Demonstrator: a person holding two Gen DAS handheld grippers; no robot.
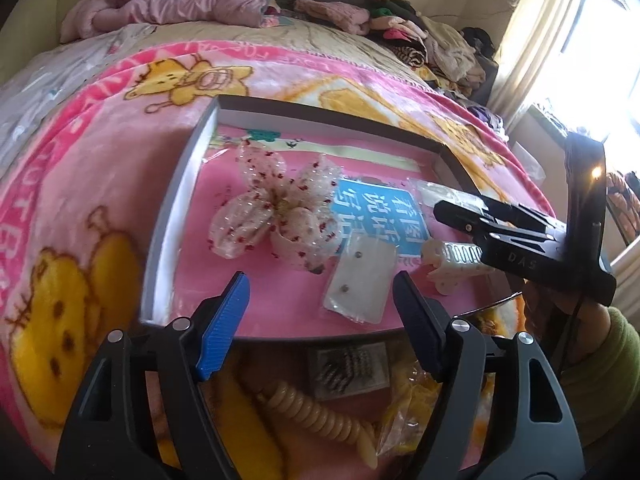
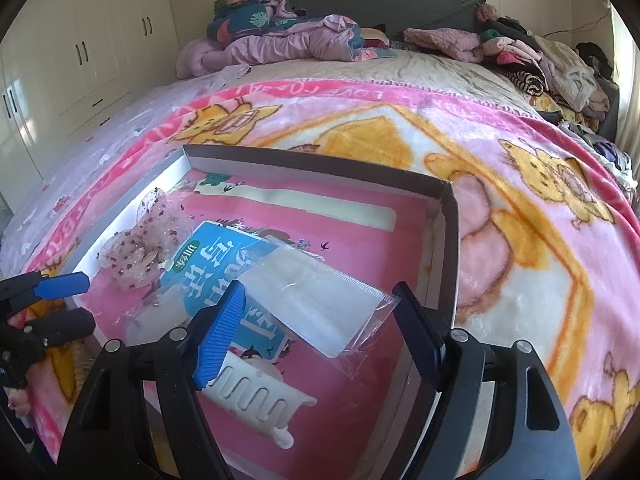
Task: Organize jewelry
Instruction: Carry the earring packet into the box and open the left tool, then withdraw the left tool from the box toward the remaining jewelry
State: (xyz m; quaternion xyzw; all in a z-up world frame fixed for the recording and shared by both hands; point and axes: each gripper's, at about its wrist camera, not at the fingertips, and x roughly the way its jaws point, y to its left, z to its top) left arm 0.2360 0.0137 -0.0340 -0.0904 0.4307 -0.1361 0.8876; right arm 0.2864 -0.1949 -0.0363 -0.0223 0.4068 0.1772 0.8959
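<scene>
Both grippers hovering over the tray (image 1: 188, 184), fingers released.
I am holding the left gripper (image 1: 320, 320) and right gripper (image 2: 320, 328) empty above the clear packet (image 2: 316, 304).

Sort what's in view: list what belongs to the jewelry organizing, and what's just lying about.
Job: shallow box; sheer bow; earring packet; white hair claw; clear bag; beaded clip.
Lying about: clothes piles; pink bedding; wardrobe.

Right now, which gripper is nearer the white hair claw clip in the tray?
Right. The right gripper hangs open directly over the white claw clip; the left gripper, also open, sits at the tray's near edge, farther off.
</scene>
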